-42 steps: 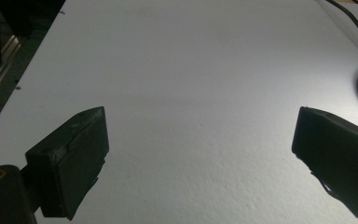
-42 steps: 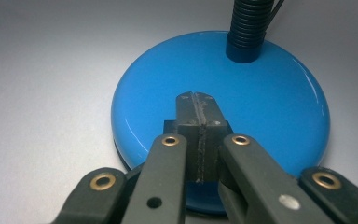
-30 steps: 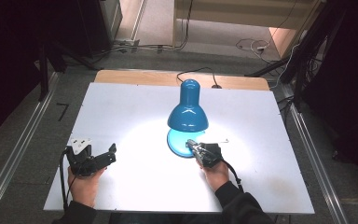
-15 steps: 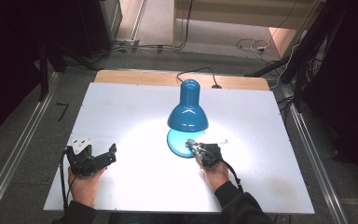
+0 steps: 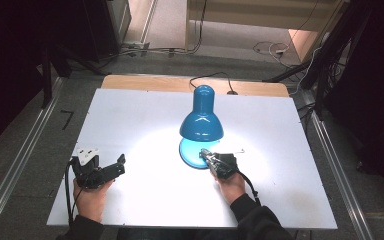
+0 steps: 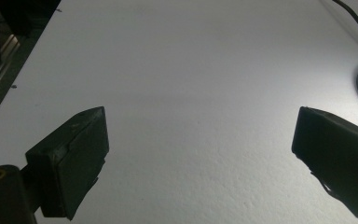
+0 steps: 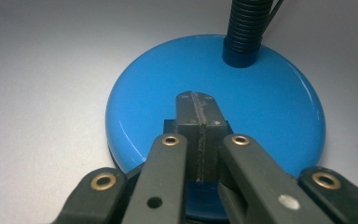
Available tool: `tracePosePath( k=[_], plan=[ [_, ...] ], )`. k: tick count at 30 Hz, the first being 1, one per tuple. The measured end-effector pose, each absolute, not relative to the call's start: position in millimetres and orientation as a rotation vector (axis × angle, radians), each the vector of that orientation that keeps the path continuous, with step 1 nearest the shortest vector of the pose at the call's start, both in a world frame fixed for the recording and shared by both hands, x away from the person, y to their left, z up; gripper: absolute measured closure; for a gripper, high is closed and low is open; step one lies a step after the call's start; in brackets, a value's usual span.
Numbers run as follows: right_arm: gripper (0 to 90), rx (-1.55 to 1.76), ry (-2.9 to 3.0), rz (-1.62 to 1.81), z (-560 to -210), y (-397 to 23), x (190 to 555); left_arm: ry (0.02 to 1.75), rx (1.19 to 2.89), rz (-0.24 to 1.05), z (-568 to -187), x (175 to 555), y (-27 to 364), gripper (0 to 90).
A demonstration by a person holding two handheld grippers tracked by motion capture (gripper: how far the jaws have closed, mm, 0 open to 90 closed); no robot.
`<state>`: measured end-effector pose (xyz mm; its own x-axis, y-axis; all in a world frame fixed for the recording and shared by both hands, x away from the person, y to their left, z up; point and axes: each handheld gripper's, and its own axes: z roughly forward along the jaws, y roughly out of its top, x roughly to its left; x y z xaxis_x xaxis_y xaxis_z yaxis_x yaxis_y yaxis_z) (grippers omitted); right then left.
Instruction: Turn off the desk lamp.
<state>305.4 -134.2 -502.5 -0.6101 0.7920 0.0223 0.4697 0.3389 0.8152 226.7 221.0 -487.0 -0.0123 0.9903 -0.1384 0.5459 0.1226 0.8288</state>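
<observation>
Two jaws of my right gripper [image 7: 197,140] are pressed together, tips resting on the lamp's blue base [image 7: 261,93], low in the middle of the worktop [image 5: 130,115]. I think they are on its switch, so I should push straight down, gently. My left gripper [image 5: 111,169] waits, jaws spread, holding nothing. The high view shows the lamp shade [image 5: 201,120]; my right gripper view shows the bendy neck [image 7: 247,28].

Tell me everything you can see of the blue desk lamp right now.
The blue desk lamp stands mid-table, lit, casting a bright pool on the white table. Glossy blue shade, round glossy base, ribbed dark gooseneck, black cord running to the far edge. The shut right gripper rests on the base, over a dark block, perhaps the switch.
</observation>
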Motion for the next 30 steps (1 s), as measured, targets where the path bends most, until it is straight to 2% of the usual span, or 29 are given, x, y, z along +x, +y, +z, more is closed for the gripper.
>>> tracePosePath(
  k=[21,25,27,30],
  plan=[
    [87.8,1.225,2.198,1.195,-499.7,-141.3,323.3,1.664,1.501,0.748,-487.5,226.9,224.3,4.2],
    [77.3,1.245,2.193,1.217,-492.9,-148.7,324.8,1.659,1.505,0.746,-487.4,226.8,223.7,4.2],
    [68.1,1.253,2.195,1.208,-490.1,-152.2,325.4,1.659,1.503,0.745,-487.3,226.7,223.4,4.2],
    [64.4,1.264,2.199,1.202,-487.6,-158.5,326.4,1.661,1.502,0.746,-487.5,226.7,223.3,4.2]
  ],
)
